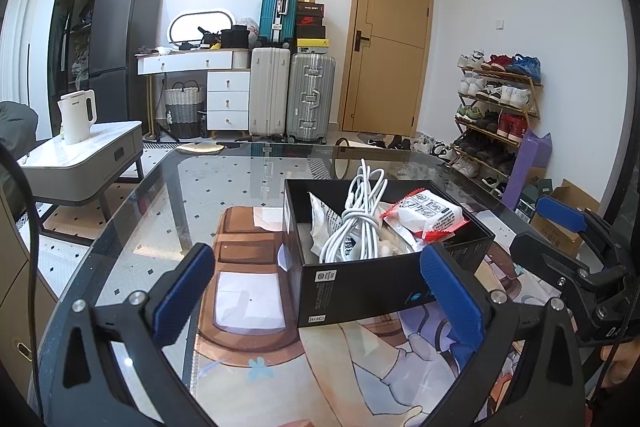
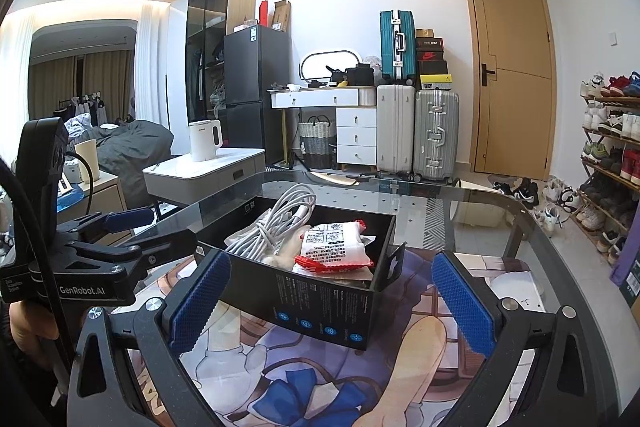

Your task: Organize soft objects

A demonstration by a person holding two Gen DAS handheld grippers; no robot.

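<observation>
Glass table (image 1: 168, 211), box (image 1: 360, 287) mid-mat.

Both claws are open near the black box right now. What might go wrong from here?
1. The white cable bundle rises above the black box rim; a closing claw might snag it.
2. The red-edged packet rests on top and might slide out if the box tips.
3. Left claw and right claw crowd one box and may collide.
</observation>
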